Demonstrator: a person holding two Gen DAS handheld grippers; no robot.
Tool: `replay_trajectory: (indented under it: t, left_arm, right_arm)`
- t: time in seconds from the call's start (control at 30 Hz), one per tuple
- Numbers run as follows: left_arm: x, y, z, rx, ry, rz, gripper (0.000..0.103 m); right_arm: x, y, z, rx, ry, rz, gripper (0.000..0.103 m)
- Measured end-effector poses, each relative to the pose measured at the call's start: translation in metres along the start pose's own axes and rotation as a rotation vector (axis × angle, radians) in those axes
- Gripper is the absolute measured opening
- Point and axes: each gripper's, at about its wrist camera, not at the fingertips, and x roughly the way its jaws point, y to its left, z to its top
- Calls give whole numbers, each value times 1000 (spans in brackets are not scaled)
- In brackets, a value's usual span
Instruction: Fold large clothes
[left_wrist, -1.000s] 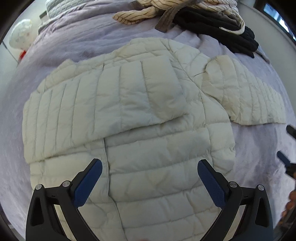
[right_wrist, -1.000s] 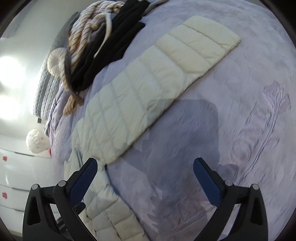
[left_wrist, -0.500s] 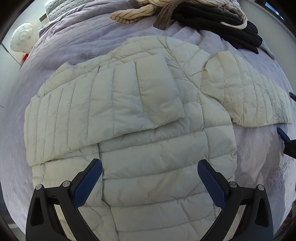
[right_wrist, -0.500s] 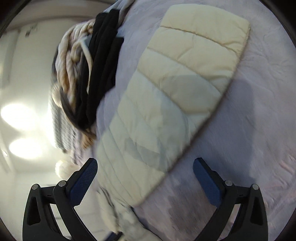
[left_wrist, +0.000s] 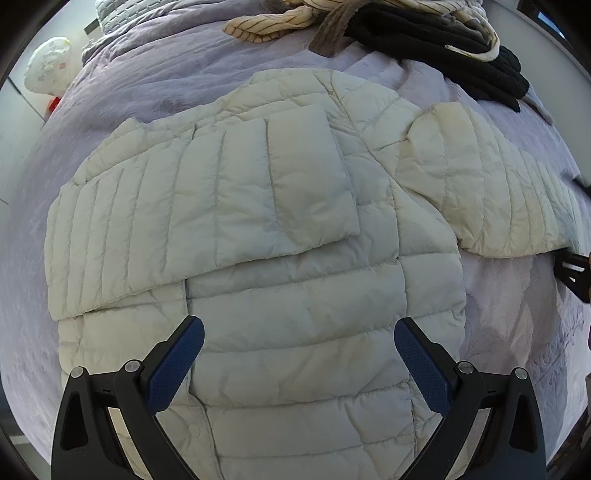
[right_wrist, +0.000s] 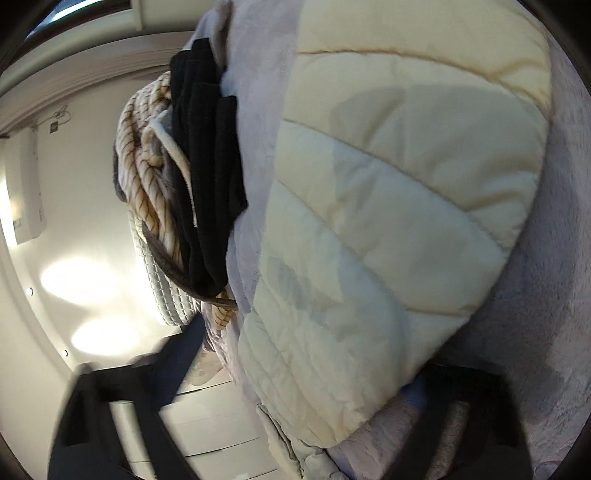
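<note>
On the bed (left_wrist: 155, 81), the jacket (left_wrist: 280, 295) lies flat; left claw (left_wrist: 299, 360) hovers wide open, empty; right claw (right_wrist: 295, 398), spread, straddles the three-o'clock sleeve (right_wrist: 399, 229) to fold it inward.

A cream quilted puffer jacket (left_wrist: 280, 280) lies spread flat on a lavender bedspread (left_wrist: 155, 81), one sleeve (left_wrist: 229, 199) folded across its chest from the left, the other sleeve (left_wrist: 495, 192) stretched out to the right. In the near foreground, the left gripper (left_wrist: 299, 354) hovers over the jacket's lower body, its blue-padded fingers (left_wrist: 173, 369) set wide apart with nothing between them. At the far edge of the bed sits a heap of clothes: a striped cream garment (left_wrist: 269, 26) and black garments (left_wrist: 443, 48). A dark piece of the right gripper (left_wrist: 574, 273) shows at the right edge, near the outstretched cuff.
</note>
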Motion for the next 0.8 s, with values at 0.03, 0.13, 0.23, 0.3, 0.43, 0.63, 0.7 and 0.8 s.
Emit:
replay_trajectory:
  t: [0.03, 0.13, 0.23, 0.3, 0.43, 0.63, 0.7, 0.8]
  left_arm:
    - [-1, 1, 0, -6, -1, 0, 103]
    - [-1, 3, -1, -11, -3, 3, 103]
    - [-1, 7, -2, -15, -6, 8, 103]
    - [-1, 10, -3, -19, -7, 8, 103]
    - [-3, 19, -4, -30, -16, 1, 103]
    - [-8, 47, -3, -78, -55, -14, 103]
    - [-8, 57, -3, -88, -72, -20, 103]
    - [-7, 74, -4, -100, -81, -28, 103]
  right_arm:
    - [3, -5, 0, 30, 16, 7, 50]
    - [9, -16, 0, 86, 46, 54, 22]
    - [11, -15, -1, 79, 54, 73, 15]
    - [11, -5, -4, 43, 66, 107, 14]
    - [15, 28, -11, -74, 98, 134, 14]
    - [31, 83, -45, -228, 155, 160, 14]
    - [38, 99, -60, -272, 173, 161, 14]
    - [50, 125, -89, -361, 199, 161, 14]
